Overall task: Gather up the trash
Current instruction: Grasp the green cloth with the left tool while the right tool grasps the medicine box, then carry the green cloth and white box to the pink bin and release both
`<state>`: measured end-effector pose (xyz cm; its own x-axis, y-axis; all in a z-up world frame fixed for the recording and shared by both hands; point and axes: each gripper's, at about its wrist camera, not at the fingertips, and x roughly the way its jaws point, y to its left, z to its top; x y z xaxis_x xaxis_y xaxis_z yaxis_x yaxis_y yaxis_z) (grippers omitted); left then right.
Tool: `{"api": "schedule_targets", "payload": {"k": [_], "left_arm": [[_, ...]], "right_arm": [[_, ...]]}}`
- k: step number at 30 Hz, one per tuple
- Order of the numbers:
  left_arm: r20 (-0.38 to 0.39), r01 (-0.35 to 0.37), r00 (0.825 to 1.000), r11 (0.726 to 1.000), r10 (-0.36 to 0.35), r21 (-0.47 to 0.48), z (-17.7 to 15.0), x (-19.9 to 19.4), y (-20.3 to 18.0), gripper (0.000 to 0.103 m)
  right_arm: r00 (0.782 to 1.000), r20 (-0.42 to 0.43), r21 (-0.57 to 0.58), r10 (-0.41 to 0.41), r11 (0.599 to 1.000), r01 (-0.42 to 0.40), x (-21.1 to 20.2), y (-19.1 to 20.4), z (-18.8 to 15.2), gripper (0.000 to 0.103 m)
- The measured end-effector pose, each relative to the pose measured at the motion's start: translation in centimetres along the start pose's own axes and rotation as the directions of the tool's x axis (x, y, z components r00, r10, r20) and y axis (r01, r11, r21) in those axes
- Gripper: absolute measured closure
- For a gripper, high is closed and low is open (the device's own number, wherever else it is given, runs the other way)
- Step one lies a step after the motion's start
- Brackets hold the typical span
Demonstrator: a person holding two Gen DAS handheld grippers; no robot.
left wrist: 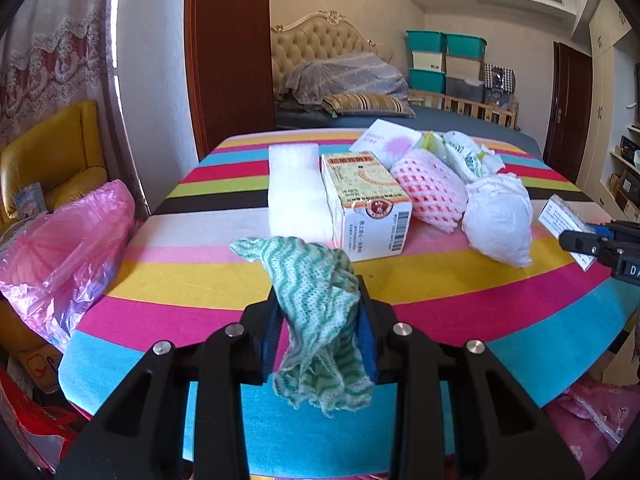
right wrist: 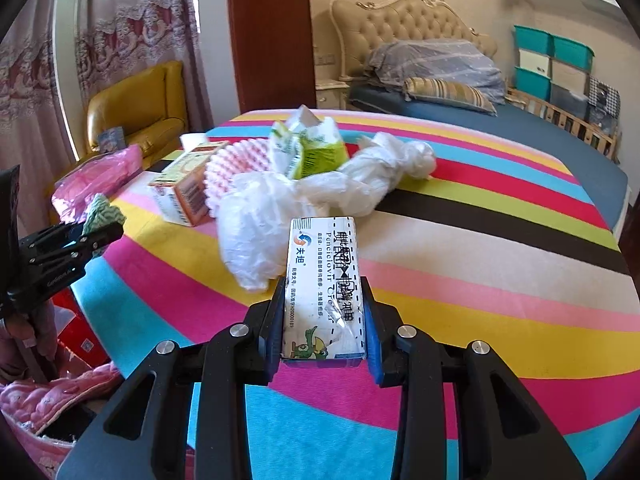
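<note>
Left wrist view: the left hand-held gripper point(left wrist: 320, 320) is seen clenched on a green-and-white cloth point(left wrist: 316, 304), which is pinched between the blue pads and hangs crumpled above the striped counter point(left wrist: 460, 300).
Right wrist view: the right hand-held gripper point(right wrist: 324, 320) is seen clamped on a small white medicine box point(right wrist: 324, 280), held lengthwise between the pads and raised off the counter.
Right hand-held gripper from the left: it is glimpsed at the right edge, with the box end point(left wrist: 560, 216) showing past its black fingers.
Left hand-held gripper from the right: it is glimpsed at the left edge point(right wrist: 80, 240), with a tuft of the cloth between its fingers.
Remaining trash on the counter: a white foam block point(left wrist: 294, 192) is laid just beside an orange-and-white carton point(left wrist: 366, 208); a pink foam net point(left wrist: 430, 192) is pressed against the carton's right side; a crumpled white plastic bag point(left wrist: 498, 220) is laid to the right of the net; a green-and-white wrapper point(left wrist: 464, 156) and a white-and-pink card point(left wrist: 386, 142) are laid behind them.
Pink plastic bag point(left wrist: 68, 248): it is held open off the counter's left edge, in front of a yellow armchair point(left wrist: 52, 164).
Background: a bed point(left wrist: 332, 84) with a tufted headboard is seen beyond the counter.
</note>
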<state>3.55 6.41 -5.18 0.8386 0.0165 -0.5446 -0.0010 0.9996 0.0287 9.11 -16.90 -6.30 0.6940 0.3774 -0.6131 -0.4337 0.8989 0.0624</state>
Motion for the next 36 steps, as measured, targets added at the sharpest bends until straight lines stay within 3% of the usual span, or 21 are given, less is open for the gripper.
{"api": "schedule_targets", "payload": {"k": [10,26,36], "left_arm": [[0.062,0.0,0.998,1.0,-0.001,0.015,-0.2,-1.3,-0.9,0.07],[0.106,0.015,0.994,0.999,-0.019,0.034,-1.4,-2.6,-1.4,0.068],[0.168,-0.028,0.986,0.999,0.024,0.021,-0.7,-4.3,0.1,0.068]], "right_arm": [[0.996,0.067,-0.062,0.051,0.997,-0.047,-1.2,2.3,-0.1,0.07],[0.99,0.086,-0.175,0.108,0.98,-0.091,-1.8,5.7,-0.7,0.07],[0.982,0.069,-0.26,0.177,0.953,-0.153,-1.0,8.2,1.7,0.07]]}}
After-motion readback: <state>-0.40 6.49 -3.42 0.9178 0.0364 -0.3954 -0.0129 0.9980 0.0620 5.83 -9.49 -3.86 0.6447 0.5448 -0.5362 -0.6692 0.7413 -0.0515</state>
